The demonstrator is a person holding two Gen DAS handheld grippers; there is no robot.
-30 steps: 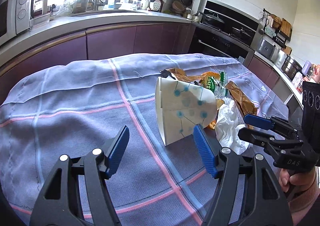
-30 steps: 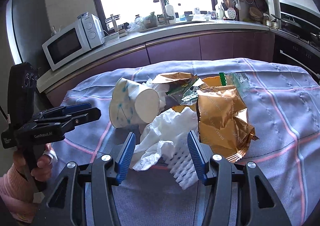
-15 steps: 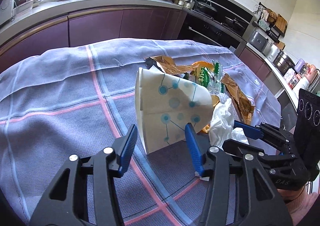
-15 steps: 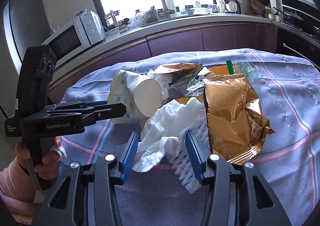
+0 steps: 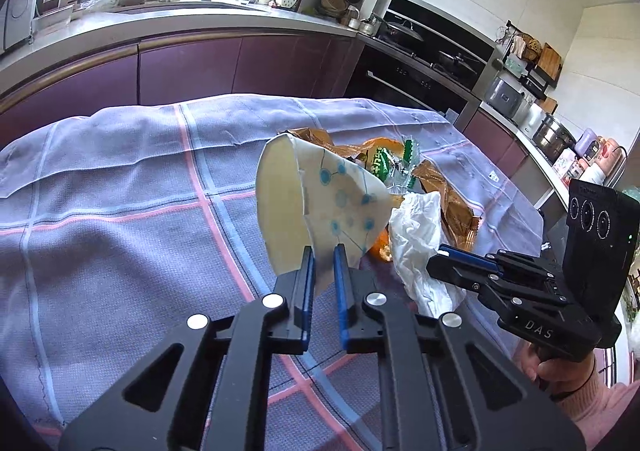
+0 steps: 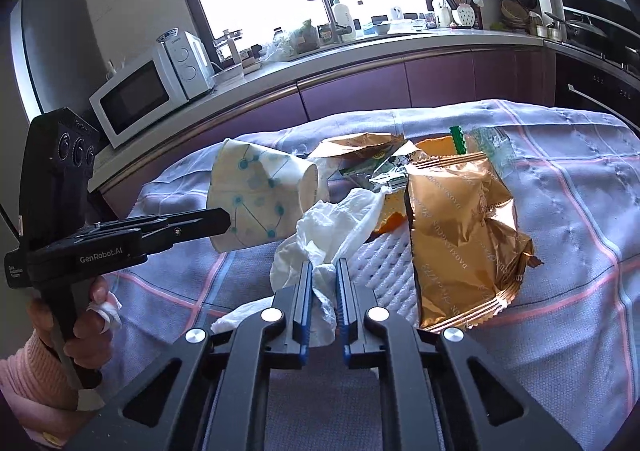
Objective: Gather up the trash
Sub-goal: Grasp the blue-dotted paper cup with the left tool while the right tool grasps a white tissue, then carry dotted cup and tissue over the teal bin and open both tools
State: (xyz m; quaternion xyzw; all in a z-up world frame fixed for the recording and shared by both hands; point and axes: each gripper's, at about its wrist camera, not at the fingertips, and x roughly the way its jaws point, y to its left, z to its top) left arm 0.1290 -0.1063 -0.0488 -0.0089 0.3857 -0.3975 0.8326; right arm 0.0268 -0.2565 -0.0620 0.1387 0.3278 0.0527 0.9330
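A crushed white paper cup (image 5: 320, 207) with blue dots lies on its side on the cloth-covered table; it also shows in the right wrist view (image 6: 256, 195). My left gripper (image 5: 323, 263) is shut on the cup's rim wall. My right gripper (image 6: 323, 275) is shut on a crumpled white tissue (image 6: 332, 227), which also shows in the left wrist view (image 5: 420, 243). A gold snack bag (image 6: 460, 239) and green and orange wrappers (image 6: 392, 171) lie right of the tissue.
A white ribbed paper towel (image 6: 384, 263) lies under the trash. The table carries a grey-blue cloth with pink lines (image 5: 120, 211). A counter with a microwave (image 6: 152, 91) and sink curves behind; an oven (image 5: 424, 67) stands far right.
Both grippers have closed from open: the left on the paper cup's wall, the right on the white tissue. Both moved in closer to the trash pile.
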